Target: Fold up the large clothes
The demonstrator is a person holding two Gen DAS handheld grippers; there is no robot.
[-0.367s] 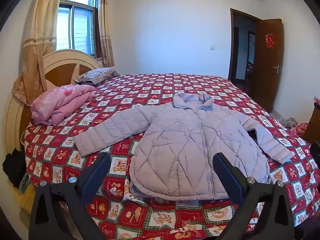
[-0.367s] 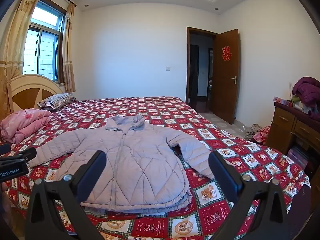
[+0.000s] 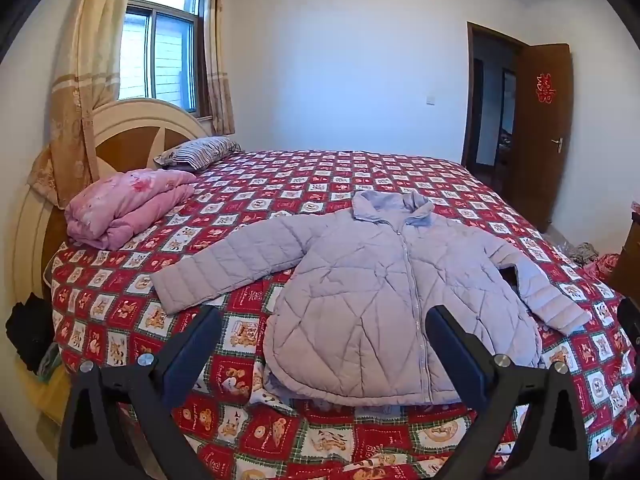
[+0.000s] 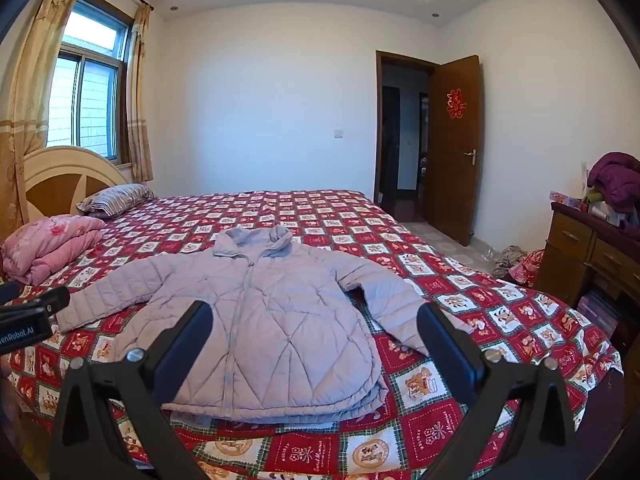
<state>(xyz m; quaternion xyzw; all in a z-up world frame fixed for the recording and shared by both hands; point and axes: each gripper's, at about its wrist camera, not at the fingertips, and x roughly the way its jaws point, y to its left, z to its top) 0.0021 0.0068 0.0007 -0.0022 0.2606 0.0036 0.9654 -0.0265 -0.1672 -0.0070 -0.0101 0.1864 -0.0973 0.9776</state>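
1. The pale lilac quilted puffer jacket (image 3: 384, 296) lies face up and zipped on the bed with the red patchwork cartoon-print quilt (image 3: 224, 420). Its collar points to the far wall, its hem lies near the bed's near edge, and both sleeves are spread outwards.
2. The left hand-held gripper (image 3: 324, 344) hangs above the near edge of the bed with its jaws spread wide and nothing between them. From its camera it looks towards the hem's left part.
3. The right hand-held gripper (image 4: 316, 340) is likewise wide open and empty, facing the hem and the jacket's right sleeve cuff (image 4: 408, 328).
4. Handling, as a judgement: the jacket looks light, soft and puffy. The smooth shell is probably slippery, and the padding should spring back after a fold.
5. Good grasp points would be the sleeve cuffs, the shoulder seams or the hem edge, where the layers are thinner. A pinch in the middle of the body would likely catch the top layer only.
6. Writing: the left tool's body, seen at the left edge of the right wrist view, carries a white label (image 4: 16, 334) of which "enRobot.AI" can be read. A red paper emblem (image 4: 457, 103) hangs on the brown wooden door (image 4: 454, 184); I cannot read it. Small print on the quilt's red squares is too small to make out.
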